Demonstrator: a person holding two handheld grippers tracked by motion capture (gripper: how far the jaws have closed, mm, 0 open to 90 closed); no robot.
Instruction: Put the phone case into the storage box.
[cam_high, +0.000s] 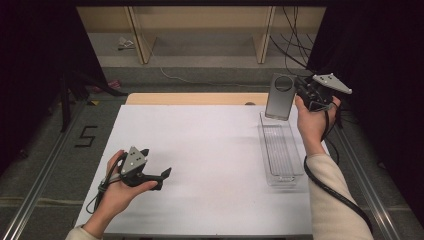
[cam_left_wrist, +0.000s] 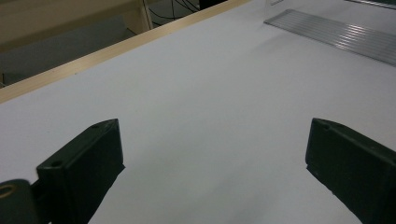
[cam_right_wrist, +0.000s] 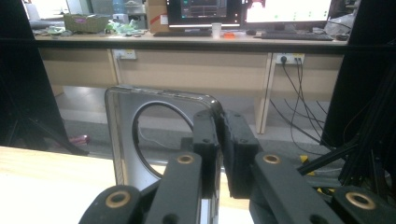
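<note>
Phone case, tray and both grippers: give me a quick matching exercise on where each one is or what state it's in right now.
Things:
1. phone case
2. clear tray
3. left gripper
4. right gripper

States:
A. jaws wide apart with nothing between them, low over the white table
B. lying on the table at its right side, nothing in it
C. held upright in the air above the far end of the tray
D. jaws closed on one edge of the case

Pairs: 1-C, 2-B, 3-A, 4-D
</note>
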